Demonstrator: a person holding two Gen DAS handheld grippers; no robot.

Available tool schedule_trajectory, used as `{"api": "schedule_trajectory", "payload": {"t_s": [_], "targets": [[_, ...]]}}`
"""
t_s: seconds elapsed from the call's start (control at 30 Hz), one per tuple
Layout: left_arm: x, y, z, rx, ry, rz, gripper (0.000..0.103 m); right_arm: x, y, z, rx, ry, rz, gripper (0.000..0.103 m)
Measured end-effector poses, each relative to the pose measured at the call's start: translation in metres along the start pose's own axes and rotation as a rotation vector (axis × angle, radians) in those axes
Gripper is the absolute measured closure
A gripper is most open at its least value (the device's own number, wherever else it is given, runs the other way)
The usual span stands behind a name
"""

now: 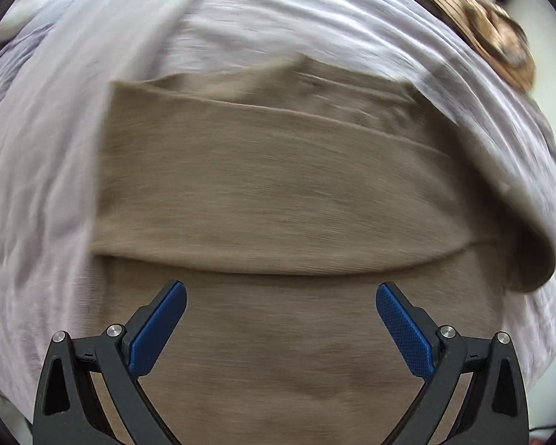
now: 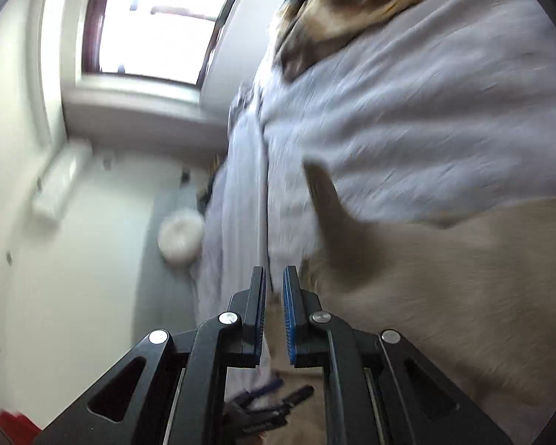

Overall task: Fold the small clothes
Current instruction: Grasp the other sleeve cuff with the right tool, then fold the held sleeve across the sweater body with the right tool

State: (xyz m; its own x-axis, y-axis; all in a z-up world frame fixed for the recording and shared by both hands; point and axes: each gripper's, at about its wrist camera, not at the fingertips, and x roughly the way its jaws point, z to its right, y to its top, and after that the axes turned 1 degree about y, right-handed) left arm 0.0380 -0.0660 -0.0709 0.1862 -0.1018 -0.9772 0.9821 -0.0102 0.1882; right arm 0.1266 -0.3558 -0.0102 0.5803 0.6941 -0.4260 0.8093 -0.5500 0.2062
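Note:
A tan knit garment (image 1: 278, 200) lies on a pale lilac bedsheet (image 1: 74, 118), folded so one layer overlaps the part nearest me. My left gripper (image 1: 281, 293) is open wide, just above the near part of the garment, holding nothing. In the right wrist view the same tan garment (image 2: 463, 296) fills the lower right, with a corner (image 2: 322, 193) lifted up. My right gripper (image 2: 274, 278) has its jaws nearly closed with a narrow gap; tan fabric shows behind the gap, and I cannot tell whether it is pinched. The view is tilted and blurred.
A brown patterned cloth (image 1: 493, 33) lies at the sheet's far right edge and shows in the right wrist view (image 2: 352, 7) too. The other gripper (image 2: 263, 408) shows low down. A window (image 2: 155, 18), white wall (image 2: 37, 259) and a round white cushion (image 2: 181, 241) are at left.

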Motion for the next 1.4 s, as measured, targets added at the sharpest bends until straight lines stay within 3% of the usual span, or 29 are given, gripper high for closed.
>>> {"api": "schedule_trajectory", "payload": {"t_s": [0.13,0.23,0.27,0.33,0.43,0.5,0.57,0.7,0.73,0.77,0.8,0.83,0.87,1.0,1.13,1.2,1.27,1.4], "targets": [[-0.005,-0.003,-0.059,-0.099,0.009,0.022,0.000,0.112,-0.041,-0.020,-0.083,-0.097,-0.236,0.093],[-0.005,-0.012,-0.085,-0.132,0.025,0.015,0.000,0.162,-0.083,-0.013,-0.089,-0.216,-0.371,0.092],[-0.006,-0.014,-0.092,-0.130,0.028,0.017,0.000,0.167,-0.091,-0.010,-0.093,-0.250,-0.383,0.092],[-0.006,-0.019,-0.099,-0.115,0.037,0.020,0.000,0.166,-0.099,-0.013,-0.146,-0.400,-0.353,0.087],[-0.006,-0.025,-0.100,-0.106,0.032,0.016,0.000,0.155,-0.086,-0.022,-0.317,-0.624,-0.279,0.040],[-0.003,-0.026,-0.096,-0.107,0.018,0.012,0.000,0.148,-0.075,-0.029,-0.466,-0.764,-0.225,0.038],[0.002,-0.025,-0.088,-0.104,0.005,0.009,0.000,0.148,-0.062,-0.026,-0.516,-0.843,-0.202,0.038],[0.005,-0.025,-0.072,-0.075,-0.005,0.008,0.000,0.182,-0.051,-0.005,-0.640,-0.974,-0.258,0.038],[0.006,-0.024,-0.068,-0.070,-0.003,0.010,0.000,0.191,-0.051,0.002,-0.665,-1.025,-0.284,0.041],[0.006,-0.023,-0.066,-0.065,-0.004,0.011,0.000,0.198,-0.049,0.010,-0.668,-1.064,-0.290,0.050],[0.004,-0.024,-0.065,-0.062,-0.010,0.013,0.000,0.194,-0.042,0.018,-0.623,-1.045,-0.256,0.063],[0.003,-0.024,-0.065,-0.059,-0.013,0.015,0.000,0.185,-0.033,0.022,-0.551,-1.015,-0.206,0.088],[0.002,-0.025,-0.065,-0.055,-0.014,0.019,0.000,0.173,-0.026,0.024,-0.485,-0.996,-0.171,0.093],[0.001,-0.025,-0.069,-0.047,-0.014,0.015,0.000,0.113,0.006,0.038,-0.156,-0.739,-0.007,0.094],[-0.007,-0.021,-0.078,-0.069,-0.063,0.035,0.000,0.075,0.023,0.040,0.069,-0.321,0.045,0.094],[-0.009,-0.017,-0.082,-0.072,-0.083,0.044,0.000,0.076,0.023,0.026,0.068,-0.181,0.024,0.094],[-0.012,-0.014,-0.085,-0.077,-0.103,0.058,0.000,0.094,0.016,0.009,0.023,-0.104,-0.043,0.094],[-0.015,-0.007,-0.097,-0.116,-0.162,0.087,0.000,0.161,-0.020,-0.017,-0.118,-0.090,-0.243,0.094]]}}
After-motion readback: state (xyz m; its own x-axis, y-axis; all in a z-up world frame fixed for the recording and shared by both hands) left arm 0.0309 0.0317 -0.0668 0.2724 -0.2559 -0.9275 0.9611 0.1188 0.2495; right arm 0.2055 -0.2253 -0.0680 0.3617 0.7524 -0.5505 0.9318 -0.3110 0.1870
